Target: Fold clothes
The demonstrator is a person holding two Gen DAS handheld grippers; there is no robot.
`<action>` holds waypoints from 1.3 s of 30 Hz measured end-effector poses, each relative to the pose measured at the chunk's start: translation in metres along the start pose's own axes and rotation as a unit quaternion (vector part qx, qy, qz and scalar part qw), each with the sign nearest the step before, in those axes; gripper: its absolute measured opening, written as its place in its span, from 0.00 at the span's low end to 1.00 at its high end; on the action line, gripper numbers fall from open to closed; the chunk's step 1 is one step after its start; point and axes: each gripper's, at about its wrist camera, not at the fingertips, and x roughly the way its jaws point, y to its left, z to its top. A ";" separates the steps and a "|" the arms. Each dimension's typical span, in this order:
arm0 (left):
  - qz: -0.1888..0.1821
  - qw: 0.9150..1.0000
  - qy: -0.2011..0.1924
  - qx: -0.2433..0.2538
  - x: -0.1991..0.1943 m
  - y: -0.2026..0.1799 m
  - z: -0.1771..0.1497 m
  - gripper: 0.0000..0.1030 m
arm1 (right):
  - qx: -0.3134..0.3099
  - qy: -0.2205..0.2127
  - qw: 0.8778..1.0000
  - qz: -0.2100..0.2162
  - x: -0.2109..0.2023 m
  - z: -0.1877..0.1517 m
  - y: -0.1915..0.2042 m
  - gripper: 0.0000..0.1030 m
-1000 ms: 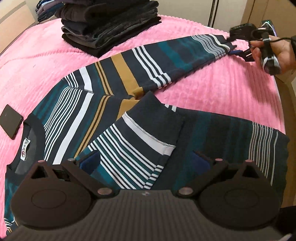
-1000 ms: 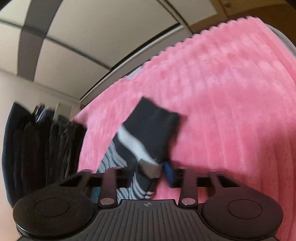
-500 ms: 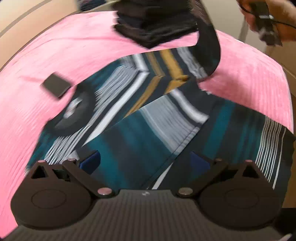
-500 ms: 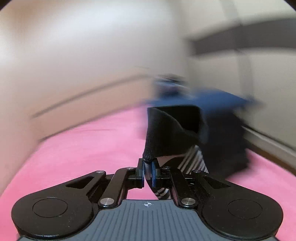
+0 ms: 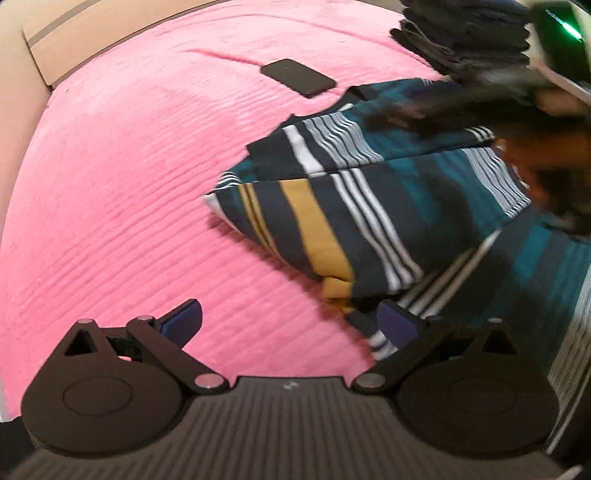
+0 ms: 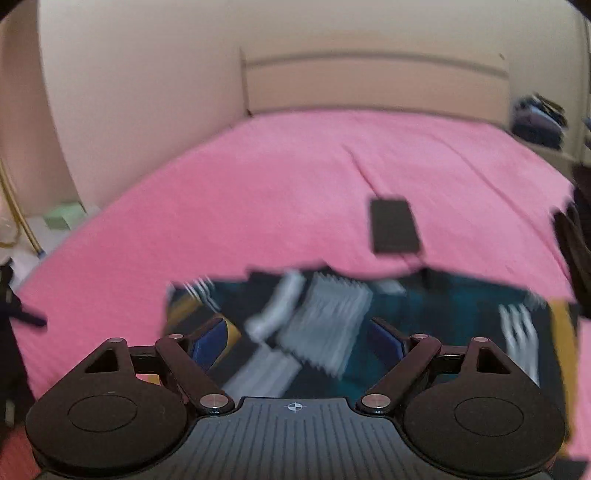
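A striped sweater (image 5: pixel 388 192) in navy, teal, white and mustard lies on the pink bedspread (image 5: pixel 122 184), both sleeves folded across its body. My left gripper (image 5: pixel 290 319) is open and empty, low over the bedspread at the sweater's left edge. My right gripper (image 6: pixel 295 339) is open and empty, just above the sweater (image 6: pixel 332 314), which is blurred in the right wrist view. The right hand and gripper show as a dark blur (image 5: pixel 535 122) over the sweater in the left wrist view.
A black phone (image 5: pixel 297 77) lies on the bedspread beyond the sweater; it also shows in the right wrist view (image 6: pixel 395 225). A stack of dark folded clothes (image 5: pixel 465 33) sits at the far right. A wooden headboard (image 6: pixel 373 85) stands behind the bed.
My right gripper carried the sleeve cuff across onto the sweater's body and opened, letting it go. My left gripper swung left to the sweater's edge and stayed open.
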 end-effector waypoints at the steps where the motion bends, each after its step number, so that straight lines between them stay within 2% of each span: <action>1: 0.003 1.000 -0.005 0.007 0.005 0.002 0.004 0.92 | 0.005 0.012 1.000 -0.013 -0.004 -0.006 -0.011 0.83; 4: 0.011 0.998 -0.025 0.049 0.023 0.005 0.025 0.88 | 0.021 0.041 0.997 -0.054 -0.020 -0.022 -0.041 0.83; 6: 0.018 0.995 -0.035 0.089 0.040 0.003 0.043 0.82 | 0.030 0.057 0.995 -0.081 -0.030 -0.031 -0.064 0.83; 9: 0.026 0.991 -0.040 0.129 0.069 -0.002 0.066 0.70 | 0.046 0.072 0.989 -0.118 -0.046 -0.042 -0.092 0.83; 11: 0.022 0.990 -0.038 0.135 0.087 0.000 0.081 0.60 | 0.056 0.078 0.986 -0.134 -0.054 -0.046 -0.110 0.83; 14: 0.007 0.995 -0.020 0.101 0.115 0.012 0.105 0.49 | 0.064 0.080 0.985 -0.141 -0.053 -0.049 -0.127 0.83; 16: -0.032 0.999 0.001 0.036 0.133 0.028 0.120 0.49 | 0.068 0.082 0.984 -0.145 -0.052 -0.051 -0.136 0.83; 19: -0.053 0.998 0.039 -0.022 0.157 0.041 0.129 0.48 | 0.058 0.082 0.984 -0.145 -0.047 -0.053 -0.144 0.83; 21: -0.060 0.995 0.063 -0.048 0.169 0.046 0.130 0.34 | 0.048 0.088 0.983 -0.152 -0.042 -0.054 -0.147 0.83; 22: -0.063 0.994 0.071 -0.058 0.174 0.048 0.129 0.24 | 0.046 0.093 0.982 -0.158 -0.039 -0.055 -0.149 0.83; 24: -0.060 0.994 0.072 -0.061 0.175 0.048 0.128 0.15 | 0.048 0.103 0.979 -0.172 -0.033 -0.057 -0.155 0.83; 25: -0.055 0.995 0.070 -0.054 0.173 0.047 0.128 0.06 | 0.052 0.106 0.977 -0.177 -0.033 -0.057 -0.158 0.83; 29: -0.034 0.997 0.059 -0.029 0.166 0.046 0.126 0.06 | 0.054 0.105 0.974 -0.194 -0.032 -0.053 -0.169 0.83; 35: -0.004 0.999 0.045 0.007 0.156 0.044 0.124 0.06 | 0.034 0.142 0.968 -0.205 -0.014 -0.056 -0.178 0.83; 39: -0.002 0.999 0.046 0.004 0.153 0.041 0.118 0.06 | 0.062 0.139 0.962 -0.225 -0.015 -0.061 -0.199 0.83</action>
